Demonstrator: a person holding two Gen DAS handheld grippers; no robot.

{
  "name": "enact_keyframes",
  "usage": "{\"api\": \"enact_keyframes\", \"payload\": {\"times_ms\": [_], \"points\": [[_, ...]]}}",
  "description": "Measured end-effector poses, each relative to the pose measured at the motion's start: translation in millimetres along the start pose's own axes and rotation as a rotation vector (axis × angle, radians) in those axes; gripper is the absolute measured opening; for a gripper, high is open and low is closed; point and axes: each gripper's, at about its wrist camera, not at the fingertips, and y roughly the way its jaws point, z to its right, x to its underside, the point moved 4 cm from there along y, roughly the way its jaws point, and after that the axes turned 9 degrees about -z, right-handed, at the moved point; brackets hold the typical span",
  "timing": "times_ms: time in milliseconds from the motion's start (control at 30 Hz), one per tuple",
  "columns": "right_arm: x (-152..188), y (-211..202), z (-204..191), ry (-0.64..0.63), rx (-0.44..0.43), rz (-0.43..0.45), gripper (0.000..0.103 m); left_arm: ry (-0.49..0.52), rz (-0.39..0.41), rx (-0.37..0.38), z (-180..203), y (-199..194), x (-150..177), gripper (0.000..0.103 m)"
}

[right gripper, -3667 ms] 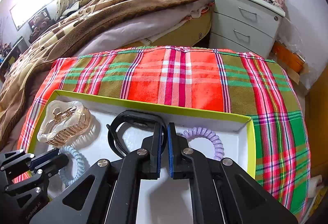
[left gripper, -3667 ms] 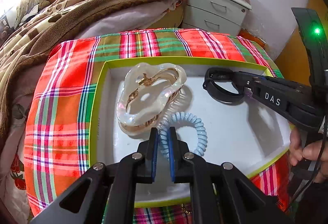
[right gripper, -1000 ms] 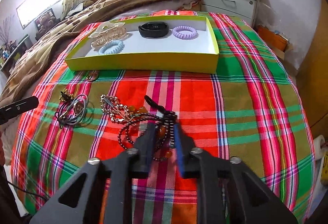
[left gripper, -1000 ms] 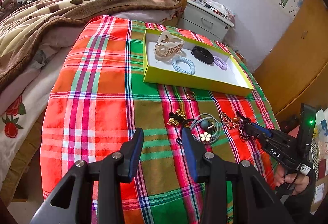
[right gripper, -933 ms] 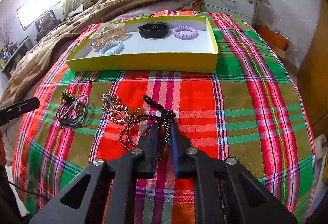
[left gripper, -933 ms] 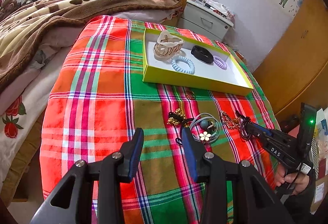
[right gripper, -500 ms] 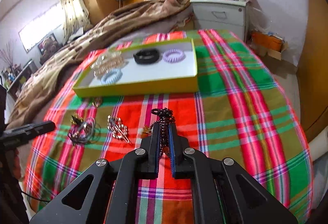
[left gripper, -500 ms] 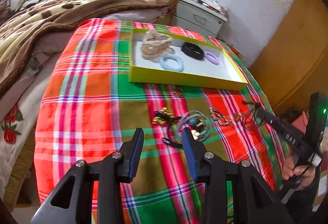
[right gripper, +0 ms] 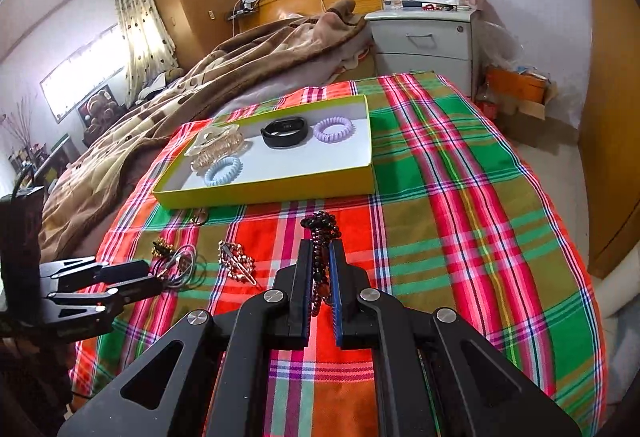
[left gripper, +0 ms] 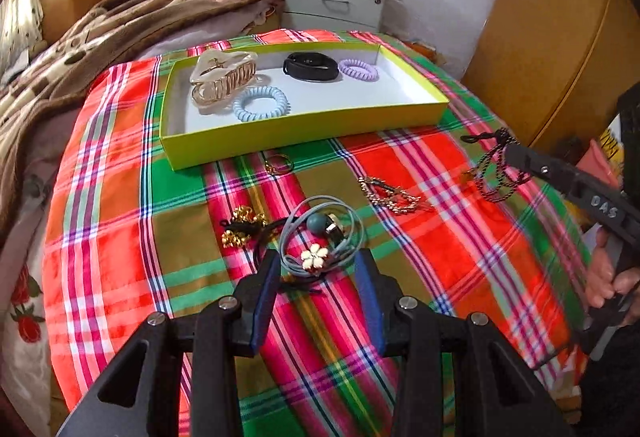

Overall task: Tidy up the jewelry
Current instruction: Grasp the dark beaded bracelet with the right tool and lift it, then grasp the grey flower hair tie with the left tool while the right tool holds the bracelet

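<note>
A yellow-green tray (left gripper: 304, 127) (right gripper: 264, 191) on the plaid cloth holds a clear hair claw (left gripper: 222, 79), a blue coil tie (left gripper: 260, 103), a black band (left gripper: 310, 65) and a purple coil tie (left gripper: 358, 69). My right gripper (right gripper: 320, 261) is shut on a dark beaded bracelet (right gripper: 320, 227) and holds it above the cloth; it hangs from the gripper in the left wrist view (left gripper: 498, 173). My left gripper (left gripper: 316, 273) is open over a grey cord hair tie with a white flower (left gripper: 316, 233).
On the cloth lie a gold chain piece (left gripper: 390, 193), a gold and black tassel (left gripper: 240, 225) and a small ring (left gripper: 278, 165). A bed with a brown blanket (right gripper: 192, 89) lies left, a grey nightstand (right gripper: 424, 37) behind, a wooden wardrobe (left gripper: 552, 37) right.
My right gripper closed on the beaded bracelet and lifted it off the cloth. My left gripper moved forward to the grey flower hair tie, still open.
</note>
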Motion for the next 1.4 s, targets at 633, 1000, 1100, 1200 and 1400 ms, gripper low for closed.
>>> {"api": "enact_keyframes", "payload": {"times_ms": [633,1000,1100,1200,1400], "points": [[3,0,5,0.014,-0.001,0.001,0.008,0.070,-0.030,-0.079,13,14,-3,0.017],[2,-3,4,0.013,0.002,0.007,0.008,0.042,0.020,-0.069,7,0,-6,0.015],[0,-6,1,0.011,0.004,0.013,0.008,0.037,0.038,-0.060,7,-7,-8,0.015],[-2,-10,1,0.010,0.007,0.023,0.008,0.034,0.054,-0.051,6,-13,-10,0.015],[-13,-19,-2,0.012,0.006,0.048,0.008,0.037,0.088,-0.059,4,-29,-21,0.015]]}}
